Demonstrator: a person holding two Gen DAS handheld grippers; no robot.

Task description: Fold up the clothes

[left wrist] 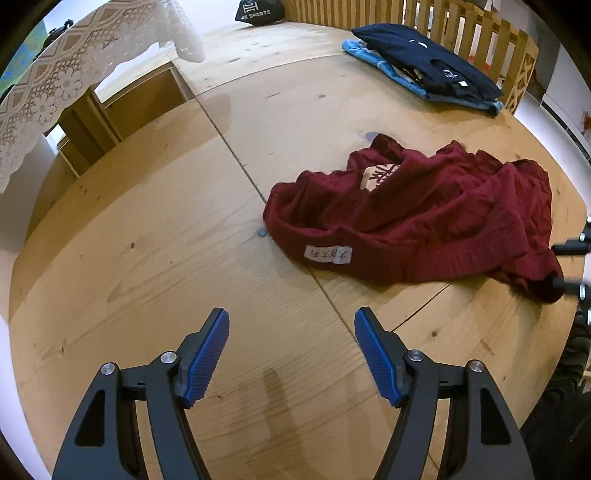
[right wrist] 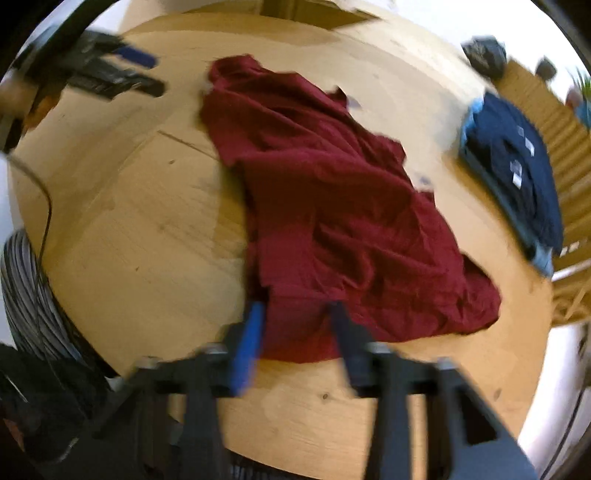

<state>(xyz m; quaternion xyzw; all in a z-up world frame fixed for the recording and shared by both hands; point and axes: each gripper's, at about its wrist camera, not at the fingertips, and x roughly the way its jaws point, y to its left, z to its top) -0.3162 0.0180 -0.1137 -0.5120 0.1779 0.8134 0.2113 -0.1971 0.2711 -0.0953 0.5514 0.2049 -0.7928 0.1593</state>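
Note:
A crumpled maroon garment [left wrist: 406,218] with a white label [left wrist: 328,254] on its hem lies on the round wooden table [left wrist: 147,258]. My left gripper [left wrist: 291,314] hovers open over bare wood to the left of the garment, with nothing between its blue pads. In the blurred right wrist view the maroon garment [right wrist: 332,203] stretches away from my right gripper [right wrist: 295,306]. Its jaws stand partly apart and straddle the near hem, with cloth between them. The right gripper [left wrist: 557,266] shows at the edge of the left wrist view, at the garment's corner. The left gripper [right wrist: 151,72] appears far off, top left.
A folded stack of dark navy and light blue clothes [left wrist: 428,70] sits at the table's far side by a wooden slatted chair back [left wrist: 480,29]. A black sports bag [left wrist: 258,13] lies beyond. White lace cloth [left wrist: 55,85] hangs at the left. A thin cable [right wrist: 44,206] runs along the table's left edge.

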